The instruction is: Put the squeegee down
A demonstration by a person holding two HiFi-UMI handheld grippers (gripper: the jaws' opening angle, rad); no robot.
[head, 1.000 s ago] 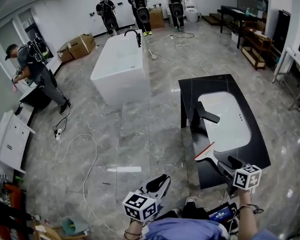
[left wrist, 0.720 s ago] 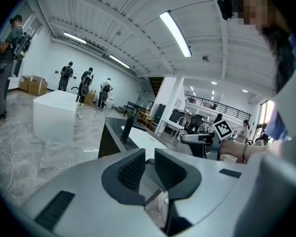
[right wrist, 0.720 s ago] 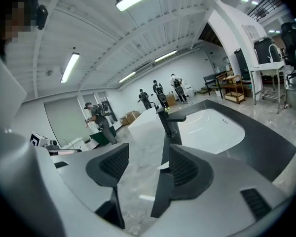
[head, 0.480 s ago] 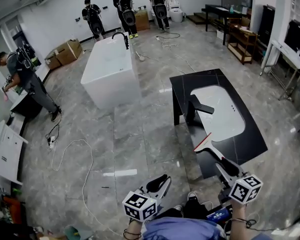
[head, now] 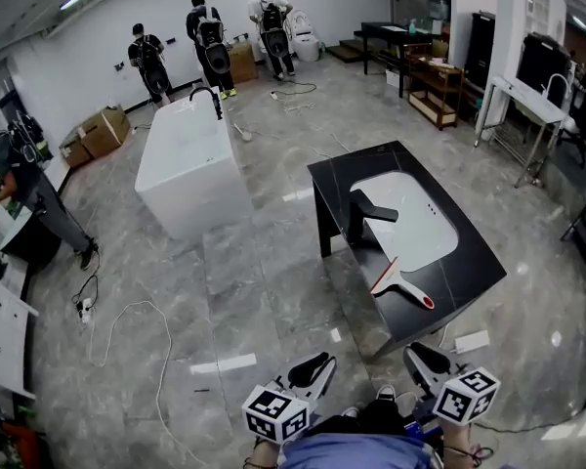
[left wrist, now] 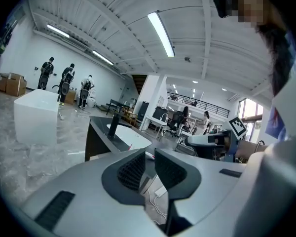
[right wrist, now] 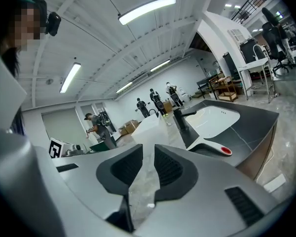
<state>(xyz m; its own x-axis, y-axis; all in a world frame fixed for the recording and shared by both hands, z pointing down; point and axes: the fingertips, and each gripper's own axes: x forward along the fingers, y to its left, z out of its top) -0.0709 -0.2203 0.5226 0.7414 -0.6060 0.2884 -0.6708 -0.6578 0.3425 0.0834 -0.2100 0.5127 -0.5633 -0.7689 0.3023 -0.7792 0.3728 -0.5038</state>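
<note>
Red-edged white squeegee (head: 400,286) lies on the black desk (head: 472,262); the task looks done. The right gripper (head: 425,358) jaws, empty, have just been closing to a narrow gap. The left gripper (head: 311,367) jaws are narrow and empty.

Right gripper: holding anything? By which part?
Nothing held. The right gripper has just been closing its jaws with nothing between them; the white squeegee with a red-tipped handle lies apart on the black countertop.

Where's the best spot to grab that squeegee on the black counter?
Probably the handle, near its red end, coming from the near edge of the counter. The squeegee lies flat with the handle pointing that way, while its wide blade sits toward the sink.
</note>
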